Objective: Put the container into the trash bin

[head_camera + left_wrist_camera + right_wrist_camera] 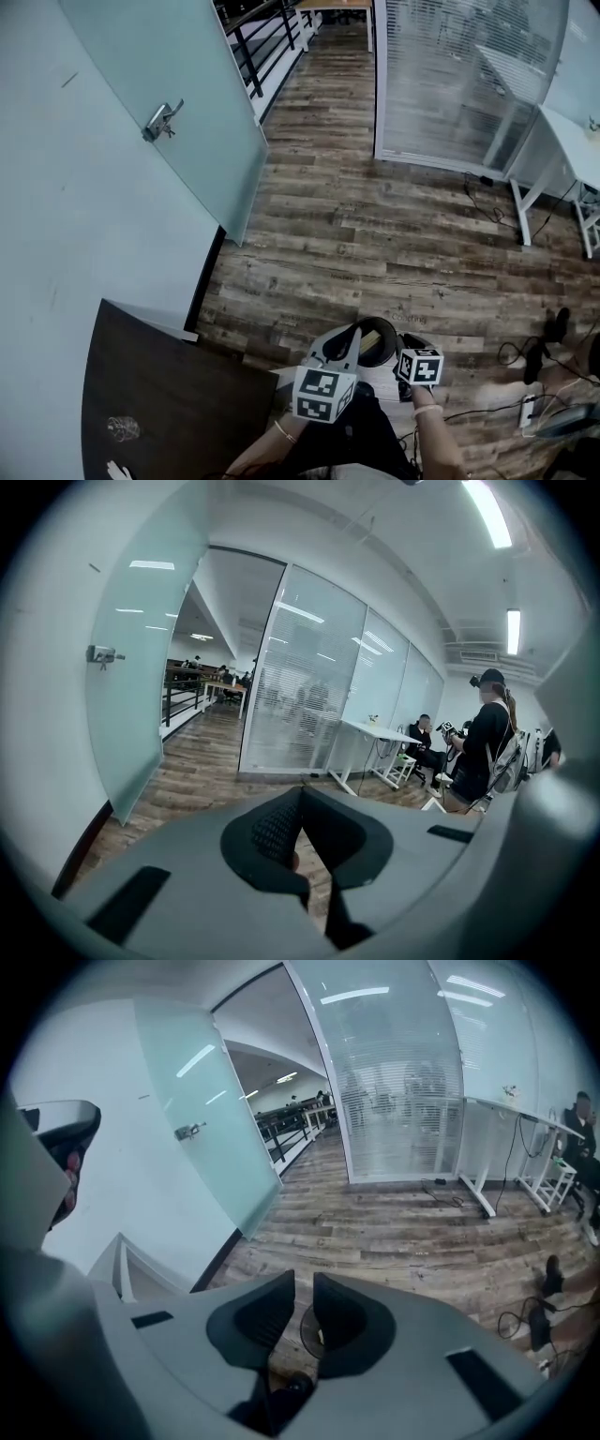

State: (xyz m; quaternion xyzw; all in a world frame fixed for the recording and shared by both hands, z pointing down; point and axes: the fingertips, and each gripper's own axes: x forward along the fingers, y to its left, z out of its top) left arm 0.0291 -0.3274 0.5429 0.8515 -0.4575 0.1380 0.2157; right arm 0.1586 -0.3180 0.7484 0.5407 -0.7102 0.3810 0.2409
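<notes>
Trash bin dark, round, open-topped; left jaws together, right jaws slightly apart, both empty.

The floor is showing streaky brown wood planks, and the glass door is looking frosted pale green. The left gripper and right gripper are showing grey with black pads, their cubes carrying black-and-white squares. The trash bin is seemingly showing black.

Two tongs, one trash bin.
</notes>
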